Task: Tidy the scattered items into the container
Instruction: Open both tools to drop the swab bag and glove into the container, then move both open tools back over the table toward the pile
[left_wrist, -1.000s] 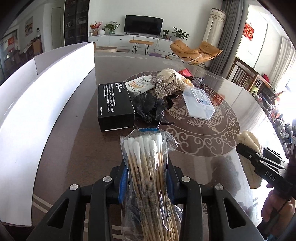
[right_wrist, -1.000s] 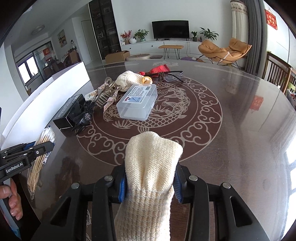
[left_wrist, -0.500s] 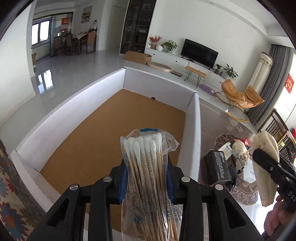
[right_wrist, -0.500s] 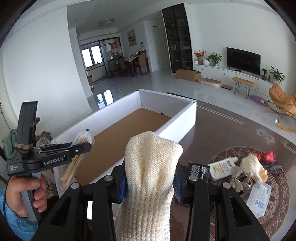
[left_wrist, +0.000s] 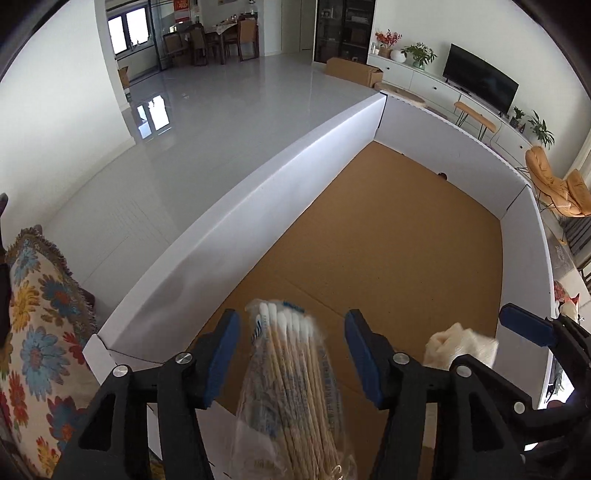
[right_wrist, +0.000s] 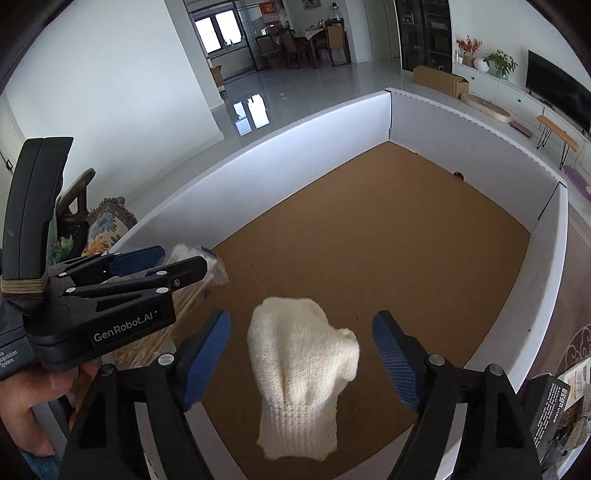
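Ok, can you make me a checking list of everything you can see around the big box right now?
Surface: brown cardboard floor of the white-walled box, bare.
Job's things: bag of cotton swabs and cream knit glove, both over the box floor.
Clutter: black carton outside the box, on the right.
Grippers: left gripper and right gripper with jaws opening, pads clear of swabs and glove.
Cables: nothing seen.
Surroundings: flowered cushion, television, orange chair.

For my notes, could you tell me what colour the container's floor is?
Plain cardboard brown floor, white walls; clearest in the right wrist view.
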